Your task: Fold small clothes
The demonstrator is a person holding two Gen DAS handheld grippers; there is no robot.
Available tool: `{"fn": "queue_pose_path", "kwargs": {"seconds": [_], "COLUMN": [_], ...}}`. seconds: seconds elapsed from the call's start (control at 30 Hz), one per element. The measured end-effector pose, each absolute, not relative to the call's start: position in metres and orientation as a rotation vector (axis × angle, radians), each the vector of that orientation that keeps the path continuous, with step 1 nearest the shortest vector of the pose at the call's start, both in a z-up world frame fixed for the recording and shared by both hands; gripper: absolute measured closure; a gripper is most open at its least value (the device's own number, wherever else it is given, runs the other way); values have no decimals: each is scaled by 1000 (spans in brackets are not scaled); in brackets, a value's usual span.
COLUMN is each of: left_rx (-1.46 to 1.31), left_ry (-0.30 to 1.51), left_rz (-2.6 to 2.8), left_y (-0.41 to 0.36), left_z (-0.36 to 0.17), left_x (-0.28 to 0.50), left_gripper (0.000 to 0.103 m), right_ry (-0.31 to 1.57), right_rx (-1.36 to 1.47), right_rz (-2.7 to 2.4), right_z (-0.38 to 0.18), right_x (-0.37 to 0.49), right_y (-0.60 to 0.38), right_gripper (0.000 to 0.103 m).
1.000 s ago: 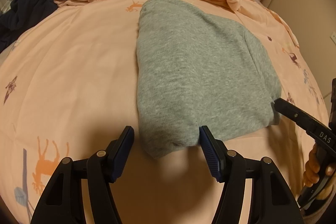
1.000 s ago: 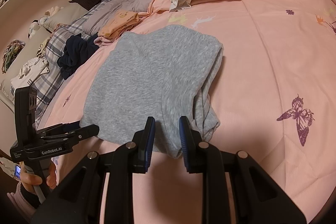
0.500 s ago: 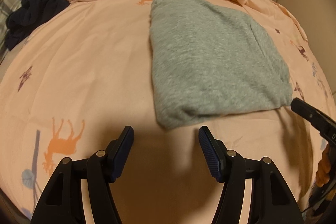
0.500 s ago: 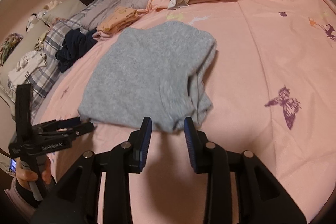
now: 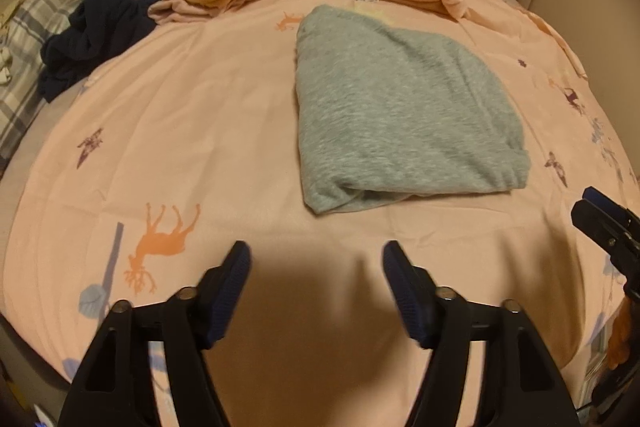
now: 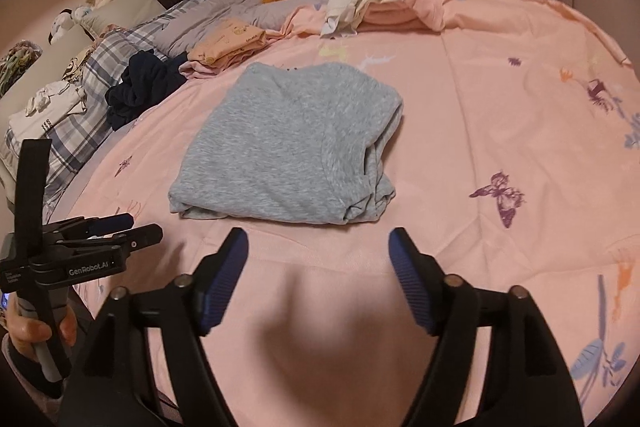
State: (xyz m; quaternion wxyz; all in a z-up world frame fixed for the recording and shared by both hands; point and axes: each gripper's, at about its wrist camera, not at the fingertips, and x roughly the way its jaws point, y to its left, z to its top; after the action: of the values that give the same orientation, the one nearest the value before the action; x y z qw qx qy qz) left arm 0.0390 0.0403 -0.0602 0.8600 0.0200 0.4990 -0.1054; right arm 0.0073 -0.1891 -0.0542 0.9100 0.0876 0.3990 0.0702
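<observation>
The grey garment [image 5: 404, 115] lay folded on the pink bedspread [image 5: 200, 131], just beyond my left gripper [image 5: 316, 287] and right gripper [image 6: 318, 277]. Both had just been opening, jaws wide and empty. The dark bundle [image 5: 96, 35] looked unfolded.

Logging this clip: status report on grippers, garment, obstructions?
Left gripper open, right gripper just opened, nothing between the jaws of either. Grey garment folded flat on pink bedsheet, untouched. Nothing in the way nearby.
</observation>
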Motion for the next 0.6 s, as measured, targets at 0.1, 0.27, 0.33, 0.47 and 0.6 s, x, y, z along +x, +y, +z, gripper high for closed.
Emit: {"fn": "queue_pose_path", "kwargs": {"seconds": [0.1,0.27,0.33,0.47,0.6], "left_rx": [50,99,114,101,98], "left_ry": [1019,991,965,955,928], "left_rz": [-204,-126,-115,-137,-148], "left_y": [40,37,36,36,31], "left_z": [-50,-36,-28,-17,-6], "left_x": [31,24,20,15,8], "left_gripper": [25,11,11,10,10], "right_ry": [798,780,777,759,730], "right_rx": [178,166,152,122,89], "right_rz": [136,140,137,118,100], "right_z": [-44,-33,-28,-19,-6], "right_x": [-2,-13,-16,-22,-28], "right_y": [-187,-181,-177,-171,-167], "right_gripper": [11,1,0,0,0]}}
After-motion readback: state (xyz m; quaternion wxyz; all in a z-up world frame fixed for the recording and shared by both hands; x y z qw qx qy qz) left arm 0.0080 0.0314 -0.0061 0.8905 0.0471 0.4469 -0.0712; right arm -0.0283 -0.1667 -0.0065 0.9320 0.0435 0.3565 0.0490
